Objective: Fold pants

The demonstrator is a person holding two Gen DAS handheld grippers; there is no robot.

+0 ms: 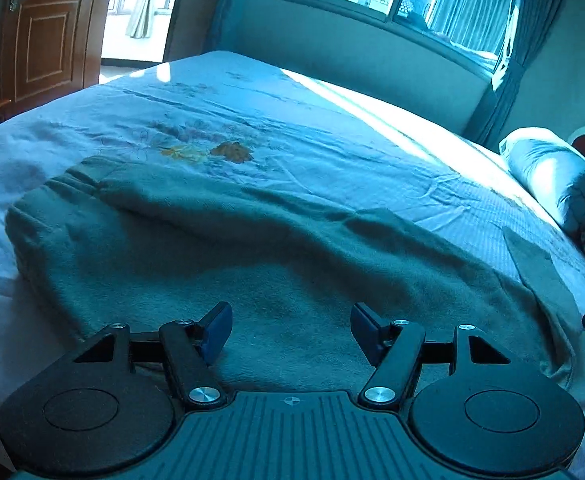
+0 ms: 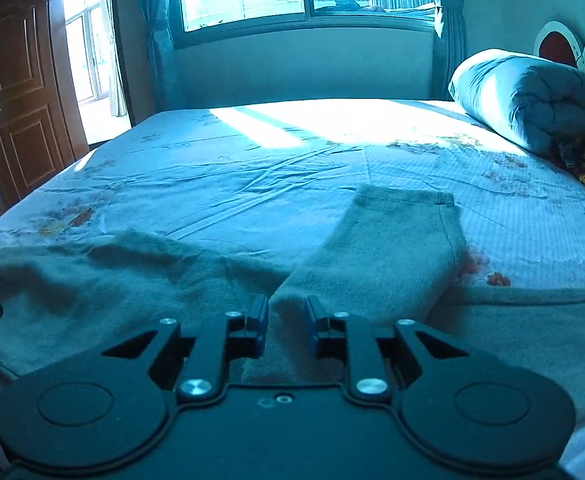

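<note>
Grey-green fleece pants lie spread across the bed, waistband at the left in the left wrist view. My left gripper hovers over them, open wide, with nothing between its blue pads. In the right wrist view one pant leg is folded up and away across the sheet, while the rest of the pants stretches off to the left. My right gripper sits low at the base of that leg. Its jaws stand a narrow gap apart with the leg's cloth in the gap, and the pads do not visibly press it.
The bed sheet is pale blue with a flower print, sunlit at the far side. A rolled quilt lies at the headboard end on the right. A wooden door stands beyond the left side, and a window wall behind the bed.
</note>
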